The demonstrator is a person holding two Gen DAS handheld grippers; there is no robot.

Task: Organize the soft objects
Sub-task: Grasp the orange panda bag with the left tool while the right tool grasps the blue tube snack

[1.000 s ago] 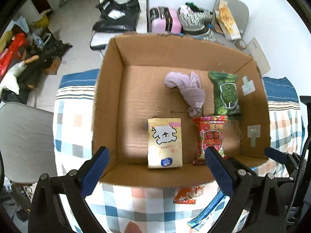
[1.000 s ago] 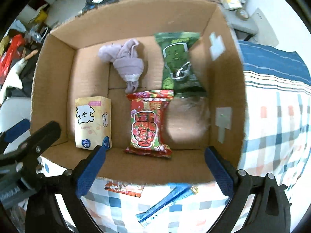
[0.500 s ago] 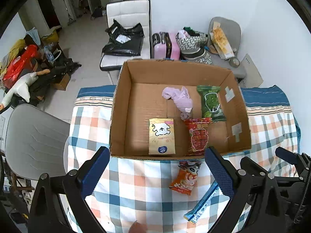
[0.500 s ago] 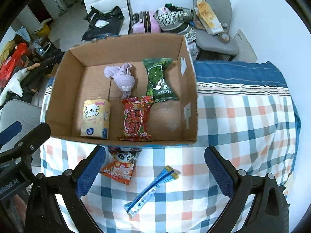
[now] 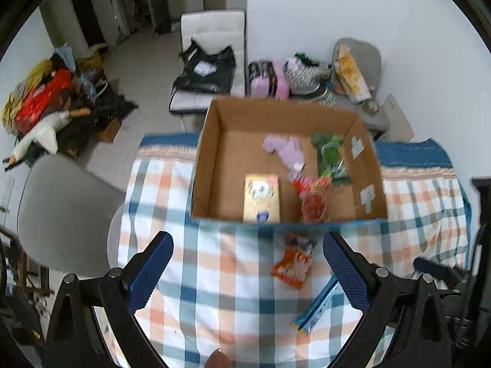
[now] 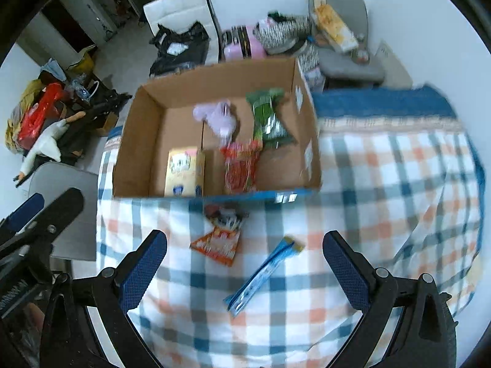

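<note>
No print can be read on any packet or on the cardboard box (image 5: 208,165); all is blurred.

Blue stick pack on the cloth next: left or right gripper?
Right, probably. The blue stick pack lies between the open right gripper's fingers in its view. In the left view it sits off by the left gripper's right finger.

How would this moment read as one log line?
left gripper: open, empty | right gripper: open, empty | cardboard box: four items inside | orange packet, blue stick: on tablecloth
</note>
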